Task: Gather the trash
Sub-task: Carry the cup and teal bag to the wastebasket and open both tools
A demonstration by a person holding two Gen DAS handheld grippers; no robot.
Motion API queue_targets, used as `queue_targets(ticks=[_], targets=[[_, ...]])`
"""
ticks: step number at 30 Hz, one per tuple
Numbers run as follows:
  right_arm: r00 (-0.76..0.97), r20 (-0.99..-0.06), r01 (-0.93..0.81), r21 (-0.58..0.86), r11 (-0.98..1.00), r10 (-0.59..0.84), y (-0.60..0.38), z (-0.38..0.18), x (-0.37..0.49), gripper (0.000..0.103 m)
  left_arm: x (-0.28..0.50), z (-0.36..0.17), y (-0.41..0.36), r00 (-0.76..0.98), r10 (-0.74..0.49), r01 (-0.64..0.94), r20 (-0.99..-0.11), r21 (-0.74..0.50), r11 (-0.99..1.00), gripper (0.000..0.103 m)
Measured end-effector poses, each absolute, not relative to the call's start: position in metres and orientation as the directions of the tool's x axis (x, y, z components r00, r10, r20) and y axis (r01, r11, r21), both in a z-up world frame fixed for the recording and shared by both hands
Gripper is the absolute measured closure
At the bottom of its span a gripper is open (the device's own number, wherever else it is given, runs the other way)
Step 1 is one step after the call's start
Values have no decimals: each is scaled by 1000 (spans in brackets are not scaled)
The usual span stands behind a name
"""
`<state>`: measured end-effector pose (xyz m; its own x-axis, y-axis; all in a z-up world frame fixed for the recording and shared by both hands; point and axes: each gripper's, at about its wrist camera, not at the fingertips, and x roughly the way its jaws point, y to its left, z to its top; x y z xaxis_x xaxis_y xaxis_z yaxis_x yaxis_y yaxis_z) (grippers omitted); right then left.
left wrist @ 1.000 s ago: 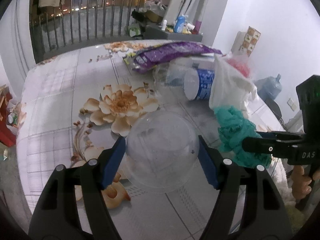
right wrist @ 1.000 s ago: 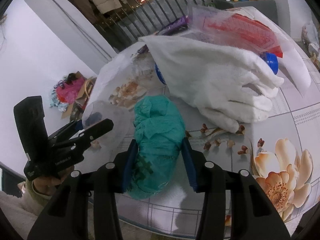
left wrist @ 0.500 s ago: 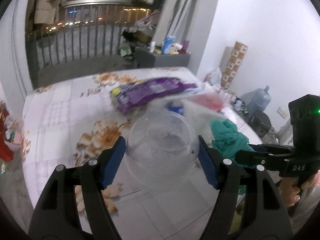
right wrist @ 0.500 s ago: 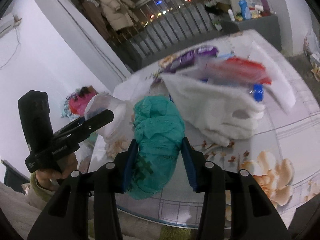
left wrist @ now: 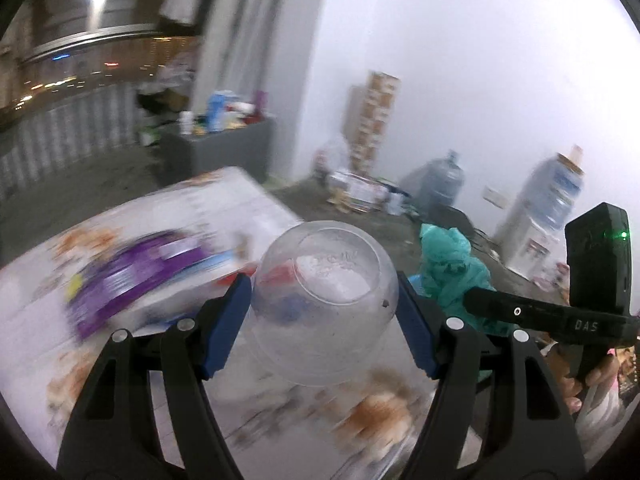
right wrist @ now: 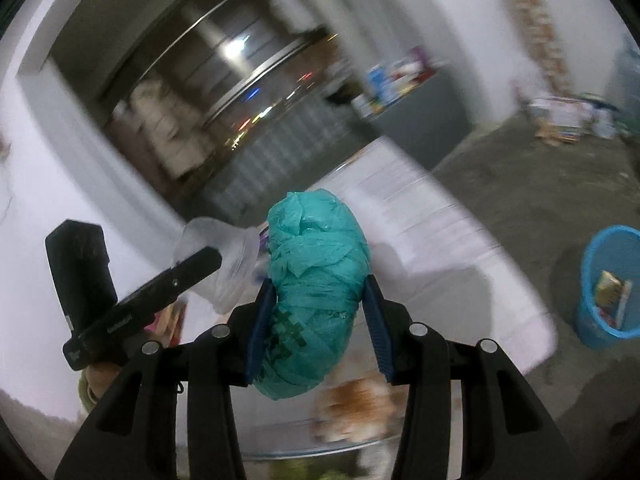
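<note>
I have the left gripper (left wrist: 324, 324) closed across the widest part of a clear plastic bowl (left wrist: 325, 305), its blue pads pressing opposite sides. The bowl is carried clear of the floral table (left wrist: 168, 216), tilted so its flat base faces away from me; I judge that gripping across the belly keeps such a slick, round thing from popping out.

The right gripper (right wrist: 316, 322) is clamped on a knotted teal plastic bag (right wrist: 314, 300), pinched at its middle so the bundle bulges above and below the pads. It looks soft and squashable, so a firm squeeze suits it. In the right wrist view the bowl shows just left of the bag, so the two loads travel side by side, near but, as far as I can tell, not touching.

Both views are smeared with motion blur. A blue waste basket (right wrist: 610, 286) stands on the floor at the right, past the table edge, already holding some wrappers; I take that as the destination. A purple packet (left wrist: 132, 276) and other litter remain on the table.
</note>
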<state>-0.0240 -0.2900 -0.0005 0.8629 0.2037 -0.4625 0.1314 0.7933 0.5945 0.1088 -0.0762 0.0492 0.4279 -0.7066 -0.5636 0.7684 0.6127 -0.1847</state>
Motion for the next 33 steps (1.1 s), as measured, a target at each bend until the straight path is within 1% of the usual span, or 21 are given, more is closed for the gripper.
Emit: queue_targets(ticks=[3,4,7,9,12,15,19,22,24,26,27,28,29,31,33], targets=[[887,-456,253,606,754,69,-339,-6,-50,59,111,46,-139,329,-730,812,-598,-216,542,36],[888,-459,312,613,726,6,-362,-10,-63,59,112,44,-162,291,-734,824,-614,-229,518,36],[871,-475,441,645,624,-124,-418,-27,-98,59,113,34,-228,192,-726,853,-660,-254,456,36],[843,-503,516,653,555,-192,-452,-42,-114,59,111,22,-281,123,-706,873,-697,-262,411,36],[796,-557,599,670,438,-236,-506,-73,-132,59,103,-6,-354,51,-650,903,-758,-242,354,36],[747,-625,660,656,366,-228,-555,-108,-131,59,92,-43,-420,4,-574,918,-819,-225,327,36],[688,-707,718,627,303,-166,-615,-162,-110,59,90,-84,-477,-47,-520,914,-853,-247,322,36],[657,-744,744,611,272,-125,-643,-194,-96,59,87,-110,-515,-65,-488,926,-870,-235,297,36],[653,-753,741,609,284,-87,-655,-216,-80,58,84,-127,-538,-76,-468,937,-881,-224,269,36],[642,-764,748,609,261,-58,-670,-240,-72,56,87,-143,-555,-66,-450,945,-890,-201,259,35],[654,-756,733,630,256,-12,-680,-258,-67,48,87,-156,-564,-69,-434,950,-898,-193,247,34],[656,-754,730,638,246,9,-683,-266,-66,37,86,-165,-572,-71,-417,952,-906,-186,243,29],[645,-763,740,637,218,39,-689,-283,-63,34,87,-175,-578,-70,-399,953,-914,-180,245,23],[608,-791,773,610,171,71,-696,-310,-62,34,88,-190,-586,-66,-381,950,-922,-175,259,23],[595,-800,790,600,125,84,-695,-325,-68,33,92,-195,-590,-82,-389,937,-918,-204,285,23]])
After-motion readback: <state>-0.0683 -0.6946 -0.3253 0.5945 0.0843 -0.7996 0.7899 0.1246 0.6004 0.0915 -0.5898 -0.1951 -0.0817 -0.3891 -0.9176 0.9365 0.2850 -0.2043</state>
